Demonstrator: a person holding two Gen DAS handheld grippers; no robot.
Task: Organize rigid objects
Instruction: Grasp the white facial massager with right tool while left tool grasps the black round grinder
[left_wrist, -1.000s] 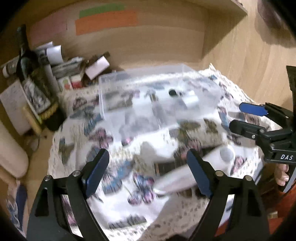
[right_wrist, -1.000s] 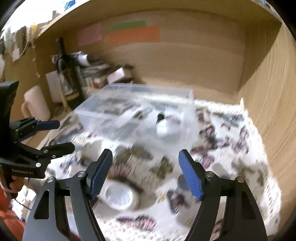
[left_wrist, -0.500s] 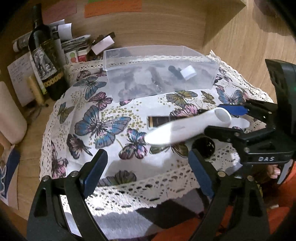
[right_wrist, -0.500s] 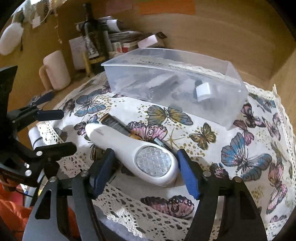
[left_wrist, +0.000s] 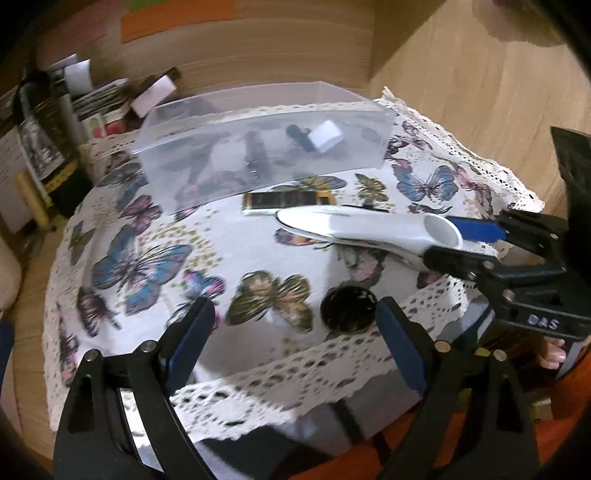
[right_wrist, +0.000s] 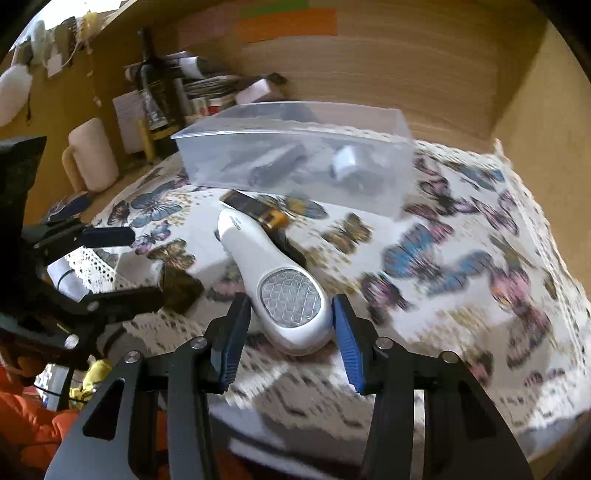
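white shaver (right_wrist: 280, 284) lies on the butterfly cloth (right_wrist: 461, 266) near the front edge of the worktop, its mesh head between the blue pads of the right hand-held gripper (right_wrist: 291, 332). those jaws have just been closing; pads sit just beside the head, contact cannot be told. a dark flat bar (right_wrist: 255, 208) lies beyond the shaver, a clear box (right_wrist: 295, 147) behind it. left hand-held gripper (left_wrist: 295, 332) stands wide, nothing held, a black disc (left_wrist: 347, 310) between its pads.

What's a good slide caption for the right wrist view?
Right gripper closing around white handheld device on butterfly tablecloth, clear bin behind.
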